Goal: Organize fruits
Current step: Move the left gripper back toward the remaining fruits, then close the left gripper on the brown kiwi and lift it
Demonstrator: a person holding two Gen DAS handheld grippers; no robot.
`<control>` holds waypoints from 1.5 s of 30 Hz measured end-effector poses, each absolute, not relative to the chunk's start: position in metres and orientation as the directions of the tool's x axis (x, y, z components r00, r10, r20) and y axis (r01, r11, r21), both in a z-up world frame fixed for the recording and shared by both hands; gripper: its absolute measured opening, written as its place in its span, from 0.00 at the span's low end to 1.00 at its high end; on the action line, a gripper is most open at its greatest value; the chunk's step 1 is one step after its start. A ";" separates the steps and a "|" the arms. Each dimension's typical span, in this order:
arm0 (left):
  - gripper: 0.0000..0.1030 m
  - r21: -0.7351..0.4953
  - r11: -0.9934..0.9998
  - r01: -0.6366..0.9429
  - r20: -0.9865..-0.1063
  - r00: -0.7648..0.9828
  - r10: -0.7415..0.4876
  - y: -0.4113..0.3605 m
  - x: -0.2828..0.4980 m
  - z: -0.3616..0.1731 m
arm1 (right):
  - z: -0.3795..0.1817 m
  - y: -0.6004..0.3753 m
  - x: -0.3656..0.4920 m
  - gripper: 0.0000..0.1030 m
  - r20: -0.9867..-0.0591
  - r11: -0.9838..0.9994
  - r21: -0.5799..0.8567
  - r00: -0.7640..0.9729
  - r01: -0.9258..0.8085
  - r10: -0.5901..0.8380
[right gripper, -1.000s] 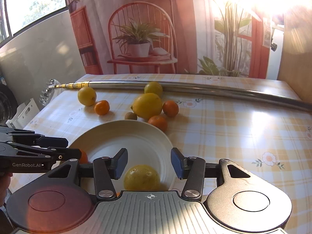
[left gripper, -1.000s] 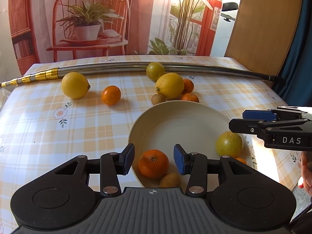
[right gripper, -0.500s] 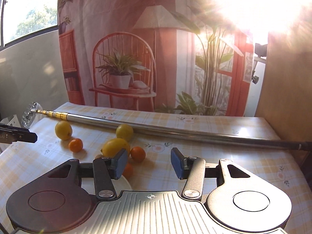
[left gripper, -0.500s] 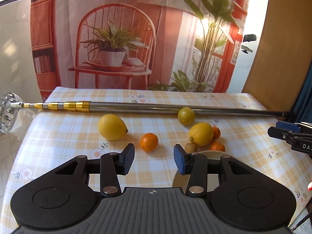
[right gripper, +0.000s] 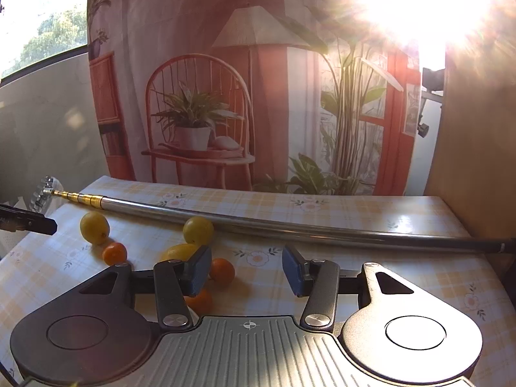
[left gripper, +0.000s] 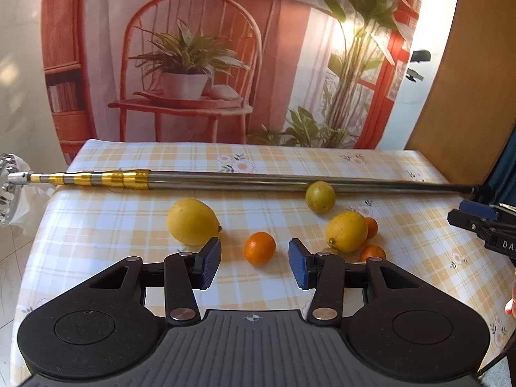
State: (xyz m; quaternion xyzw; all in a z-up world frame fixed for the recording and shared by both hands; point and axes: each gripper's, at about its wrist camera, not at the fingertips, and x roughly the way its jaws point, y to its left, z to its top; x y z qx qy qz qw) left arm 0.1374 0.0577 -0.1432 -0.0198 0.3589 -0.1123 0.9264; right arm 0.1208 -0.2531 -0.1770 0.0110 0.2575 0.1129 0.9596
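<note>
While both my tongs gape wide and hold nothing, my left gripper (left gripper: 254,266) hovers near a small orange (left gripper: 260,247); my right gripper (right gripper: 246,272) hangs above the checked tablecloth (right gripper: 354,277).

A: What covers the bench (left gripper: 96,232)?
B: Yellow-and-white plaid with small flowers.
A: The fruit?
B: Yellow lemons (left gripper: 192,221), orange mandarins (left gripper: 260,247). The pole (left gripper: 258,179) is silver, gold-banded.
</note>
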 end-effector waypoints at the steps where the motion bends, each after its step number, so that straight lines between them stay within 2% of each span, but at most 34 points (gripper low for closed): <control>1: 0.46 -0.112 0.970 0.215 -0.670 0.705 -0.233 0.052 0.142 -0.148 | -0.178 -0.253 0.123 0.44 -0.495 0.974 0.081 0.840 -0.211 0.223; 11: 0.40 -0.134 0.910 0.393 -0.777 0.528 -0.343 -0.001 0.189 -0.197 | -0.188 -0.258 0.142 0.44 -0.545 0.976 0.133 0.809 -0.173 0.218; 22: 0.39 -0.285 0.884 0.371 -0.809 0.402 -0.429 -0.006 0.229 -0.224 | -0.203 -0.267 0.153 0.44 -0.569 0.974 0.171 0.793 -0.146 0.219; 30: 0.35 -0.315 0.878 0.361 -0.823 0.357 -0.442 -0.013 0.243 -0.234 | -0.210 -0.270 0.158 0.44 -0.581 0.972 0.189 0.782 -0.137 0.224; 35: 0.33 -0.324 0.871 0.370 -0.817 0.355 -0.455 -0.017 0.247 -0.236 | -0.212 -0.271 0.160 0.44 -0.590 0.972 0.194 0.776 -0.132 0.223; 36: 0.28 -0.320 0.871 0.374 -0.818 0.355 -0.453 -0.017 0.247 -0.237 | -0.213 -0.271 0.161 0.44 -0.592 0.972 0.196 0.774 -0.131 0.224; 45: 0.28 -0.227 0.886 0.403 -0.819 0.413 -0.398 -0.016 0.231 -0.229 | -0.216 -0.271 0.163 0.44 -0.600 0.970 0.204 0.766 -0.131 0.230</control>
